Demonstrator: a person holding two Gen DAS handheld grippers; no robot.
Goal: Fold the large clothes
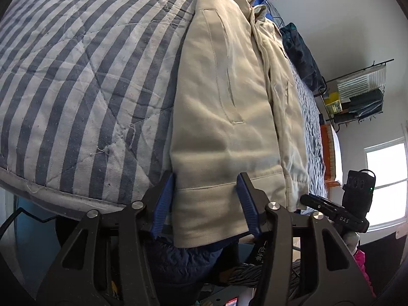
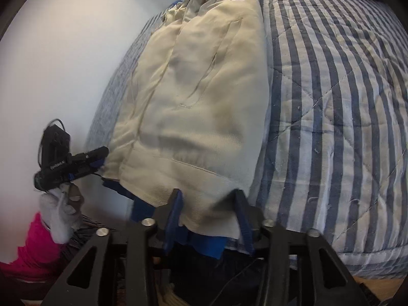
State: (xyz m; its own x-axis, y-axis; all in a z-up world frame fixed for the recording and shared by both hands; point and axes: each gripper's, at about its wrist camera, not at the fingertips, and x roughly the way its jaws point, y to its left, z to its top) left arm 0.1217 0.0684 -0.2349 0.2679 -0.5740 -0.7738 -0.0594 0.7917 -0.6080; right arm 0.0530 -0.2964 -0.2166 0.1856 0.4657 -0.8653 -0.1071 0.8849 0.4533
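A beige jacket (image 1: 229, 97) (image 2: 199, 97) lies flat on a blue-and-white striped quilt (image 1: 76, 76) (image 2: 331, 102), its hem hanging over the near edge of the bed. My left gripper (image 1: 206, 178) is open, its blue pads astride the hem near one corner, the cloth lying flat between them without being pinched. My right gripper (image 2: 207, 192) is also open astride the hem near the other corner. Each wrist view shows the other gripper at the far hem corner: the right gripper (image 1: 306, 200), the left gripper (image 2: 103, 156).
A blue cloth (image 2: 204, 244) lies under the jacket. A dark teal garment (image 1: 301, 56) sits further along the bed. A wire rack (image 1: 357, 94) and a window (image 1: 385, 178) are on the wall. A gloved hand (image 2: 61, 214) with a pink sleeve (image 2: 25, 250) holds the left gripper.
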